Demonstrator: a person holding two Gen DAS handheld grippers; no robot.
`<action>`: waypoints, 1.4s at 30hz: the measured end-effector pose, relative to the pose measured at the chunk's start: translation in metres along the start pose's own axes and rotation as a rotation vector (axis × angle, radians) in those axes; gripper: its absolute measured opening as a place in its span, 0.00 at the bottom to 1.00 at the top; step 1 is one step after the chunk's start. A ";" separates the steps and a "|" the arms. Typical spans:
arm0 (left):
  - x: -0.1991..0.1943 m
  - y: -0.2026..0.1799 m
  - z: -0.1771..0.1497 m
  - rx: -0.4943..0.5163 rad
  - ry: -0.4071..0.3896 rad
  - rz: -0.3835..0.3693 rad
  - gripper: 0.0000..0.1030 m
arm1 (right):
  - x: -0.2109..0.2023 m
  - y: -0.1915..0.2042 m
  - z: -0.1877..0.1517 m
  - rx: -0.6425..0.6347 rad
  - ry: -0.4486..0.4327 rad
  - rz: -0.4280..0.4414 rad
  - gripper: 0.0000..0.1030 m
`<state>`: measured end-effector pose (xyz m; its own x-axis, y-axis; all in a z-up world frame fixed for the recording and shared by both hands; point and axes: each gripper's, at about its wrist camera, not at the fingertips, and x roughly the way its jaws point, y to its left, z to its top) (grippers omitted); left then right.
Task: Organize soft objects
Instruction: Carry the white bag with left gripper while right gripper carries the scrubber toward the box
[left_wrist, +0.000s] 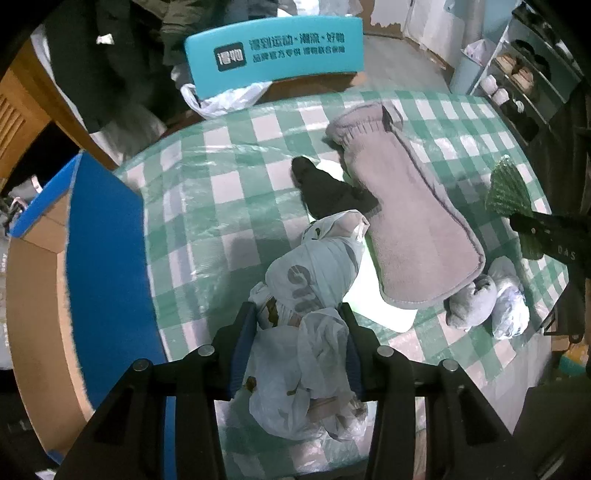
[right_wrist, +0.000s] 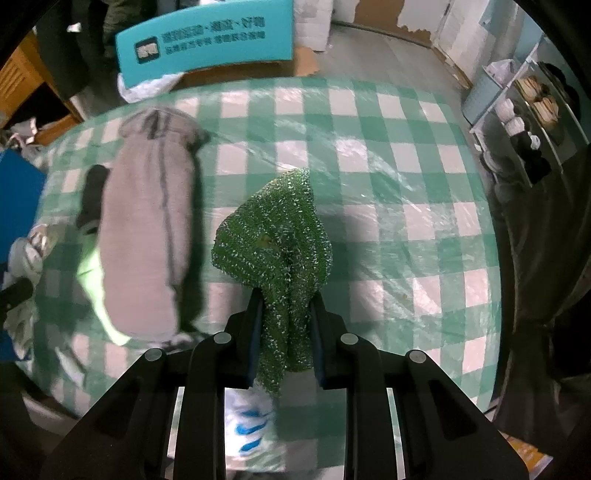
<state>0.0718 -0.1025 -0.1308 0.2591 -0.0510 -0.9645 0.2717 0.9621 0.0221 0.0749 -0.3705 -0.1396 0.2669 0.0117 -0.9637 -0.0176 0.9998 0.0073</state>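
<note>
My left gripper (left_wrist: 299, 314) is shut on a white plastic-bag bundle (left_wrist: 310, 280) and holds it over the green-checked table (left_wrist: 221, 192). My right gripper (right_wrist: 286, 299) is shut on a sparkly green cloth (right_wrist: 275, 236), lifted above the table (right_wrist: 406, 184); the cloth also shows in the left wrist view (left_wrist: 508, 186). A long grey plush sleeve (left_wrist: 410, 210) lies on the table, also in the right wrist view (right_wrist: 147, 229). A black soft item (left_wrist: 325, 188) lies beside it. A small grey plush piece (left_wrist: 472, 302) and a crumpled white bag (left_wrist: 511, 306) lie at its near end.
An open cardboard box with blue flaps (left_wrist: 103, 251) stands at the table's left. A teal sign board (left_wrist: 277, 51) and a white bag (left_wrist: 225, 98) sit behind the table. A shelf with cups (left_wrist: 517, 85) stands at the right. A white and blue item (right_wrist: 251, 424) lies under my right gripper.
</note>
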 end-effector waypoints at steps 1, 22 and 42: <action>-0.002 0.000 0.000 -0.001 -0.007 0.004 0.43 | -0.004 0.004 -0.001 -0.005 -0.006 0.007 0.20; -0.062 0.008 -0.010 -0.007 -0.136 0.032 0.43 | -0.077 0.053 -0.014 -0.106 -0.122 0.106 0.20; -0.108 0.027 -0.027 -0.015 -0.229 0.078 0.43 | -0.113 0.111 -0.014 -0.226 -0.176 0.181 0.20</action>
<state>0.0263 -0.0638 -0.0332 0.4828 -0.0343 -0.8751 0.2289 0.9694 0.0883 0.0288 -0.2612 -0.0334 0.4015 0.2112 -0.8912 -0.2878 0.9528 0.0962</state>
